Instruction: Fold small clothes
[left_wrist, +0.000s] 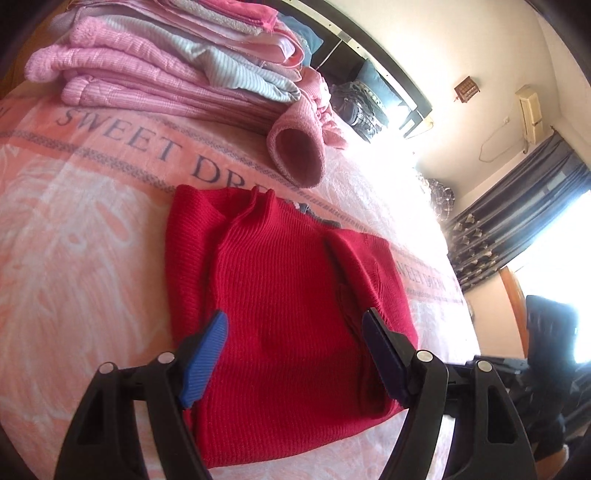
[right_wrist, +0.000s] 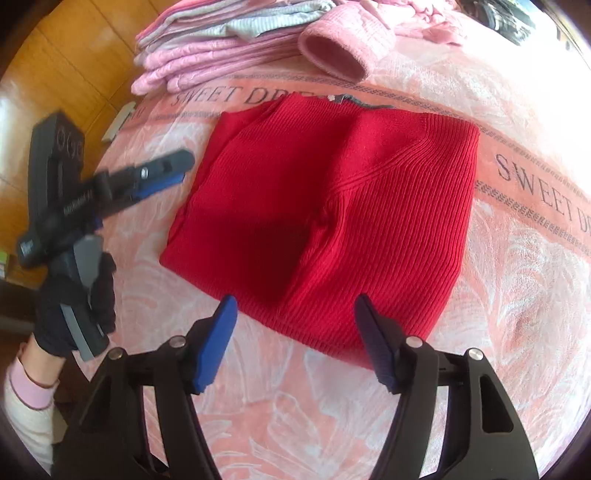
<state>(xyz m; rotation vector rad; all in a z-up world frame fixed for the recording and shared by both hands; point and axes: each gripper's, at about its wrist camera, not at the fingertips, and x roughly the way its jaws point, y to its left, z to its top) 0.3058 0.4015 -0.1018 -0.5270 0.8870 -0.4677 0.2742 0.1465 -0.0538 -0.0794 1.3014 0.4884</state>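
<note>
Both grippers, left (left_wrist: 295, 328) and right (right_wrist: 295, 314), stand open; pinch the soft, light red knit sweater (right_wrist: 332, 206) at its hem corners.

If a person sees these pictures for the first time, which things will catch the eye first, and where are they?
The bright red knitted sweater stands out first, lying folded in the middle of the pink bedspread printed with "SWEET DREAM". Behind it, at the far edge of the bed, sits a stack of folded pink and grey clothes. Both grippers are open over the sweater's near edge: the right gripper in front, the left gripper coming from the side.
</note>
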